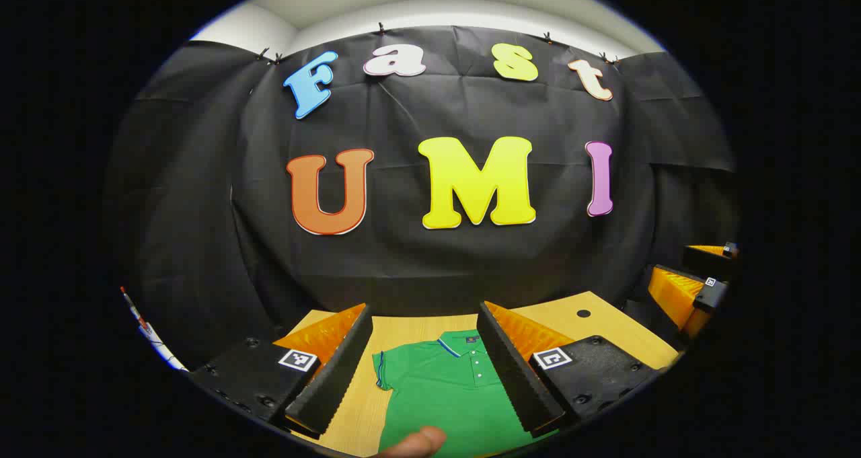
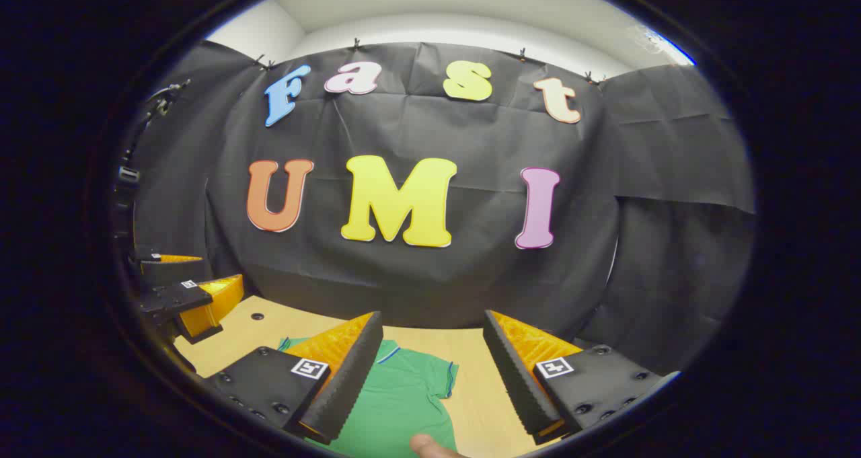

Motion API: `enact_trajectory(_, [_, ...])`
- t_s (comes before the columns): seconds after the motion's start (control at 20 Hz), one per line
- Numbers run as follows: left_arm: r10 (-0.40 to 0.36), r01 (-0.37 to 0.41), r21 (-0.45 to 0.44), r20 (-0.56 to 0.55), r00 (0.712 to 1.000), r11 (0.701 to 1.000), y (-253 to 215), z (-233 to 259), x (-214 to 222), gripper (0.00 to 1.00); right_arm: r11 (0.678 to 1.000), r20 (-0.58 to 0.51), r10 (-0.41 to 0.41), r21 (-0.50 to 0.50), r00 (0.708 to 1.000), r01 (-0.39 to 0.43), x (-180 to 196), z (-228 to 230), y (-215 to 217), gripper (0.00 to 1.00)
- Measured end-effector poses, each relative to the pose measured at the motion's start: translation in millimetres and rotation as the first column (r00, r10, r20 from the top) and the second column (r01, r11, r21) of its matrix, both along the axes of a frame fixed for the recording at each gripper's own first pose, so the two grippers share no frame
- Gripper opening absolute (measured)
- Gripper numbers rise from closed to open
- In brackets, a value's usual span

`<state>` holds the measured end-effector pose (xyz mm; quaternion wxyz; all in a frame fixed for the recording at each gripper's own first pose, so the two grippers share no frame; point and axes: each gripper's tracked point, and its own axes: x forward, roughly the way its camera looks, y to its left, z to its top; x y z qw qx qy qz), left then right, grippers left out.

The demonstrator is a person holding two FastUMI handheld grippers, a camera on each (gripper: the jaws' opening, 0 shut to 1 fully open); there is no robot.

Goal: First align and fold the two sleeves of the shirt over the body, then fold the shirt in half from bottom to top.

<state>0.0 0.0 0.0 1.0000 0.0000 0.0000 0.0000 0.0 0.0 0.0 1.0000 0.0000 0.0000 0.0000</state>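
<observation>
A green polo shirt with blue-edged collar and sleeves lies flat on the wooden table, collar toward the booth wall. My left gripper hangs open above its upper part, one finger on each side of the collar and left sleeve. In the right gripper view the shirt shows its other short sleeve, and my right gripper is open above it with nothing between its fingers. Each gripper shows at the edge of the other's view: the right gripper and the left gripper.
A fingertip of the holding hand shows at the bottom of the left gripper view, and another fingertip in the right gripper view. The table has a small dark hole near its back edge. Black cloth closes the back and sides.
</observation>
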Motion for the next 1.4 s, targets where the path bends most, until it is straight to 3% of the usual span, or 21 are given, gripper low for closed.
enact_trajectory(0.65, [0.054,-0.053,-0.023,0.014,0.998,0.998,-4.2,2.2,1.7,1.0,0.998,-0.041,0.052,0.027,0.998,-0.051,31.5,-11.3,-1.5,0.94])
enact_trajectory(0.7, [0.052,-0.051,-0.025,0.018,0.999,0.998,-6.8,3.6,2.3,0.94,0.998,-0.043,0.058,0.025,0.997,-0.057,34.4,-12.2,-1.4,0.94])
enact_trajectory(0.8, [0.053,-0.053,-0.019,0.017,0.998,0.998,-9.2,3.3,4.4,1.0,0.998,-0.055,0.064,0.02,0.996,-0.063,41.4,-16.8,-1.7,0.94])
enact_trajectory(1.05, [0.061,-0.061,-0.014,0.002,0.998,0.998,-13.2,0.4,13.3,1.0,0.996,-0.097,0.086,0.012,0.992,-0.086,58.9,-34.9,0.5,0.94])
enact_trajectory(1.1, [0.064,-0.064,-0.014,-0.001,0.998,0.998,-13.1,-1.1,15.2,0.94,0.996,-0.107,0.09,0.014,0.99,-0.089,61.9,-39.2,-0.1,0.94])
enact_trajectory(1.2, [0.07,-0.07,-0.013,-0.011,0.997,0.997,-13.9,-2.5,17.8,1.0,0.996,-0.131,0.094,0.018,0.987,-0.093,70.6,-50.4,-1.6,0.94])
enact_trajectory(1.4, [0.088,-0.088,-0.001,-0.024,0.996,0.996,-13.9,-3.1,21.7,1.0,0.995,-0.2,0.097,0.025,0.975,-0.094,94.3,-85.5,-5.7,0.96])
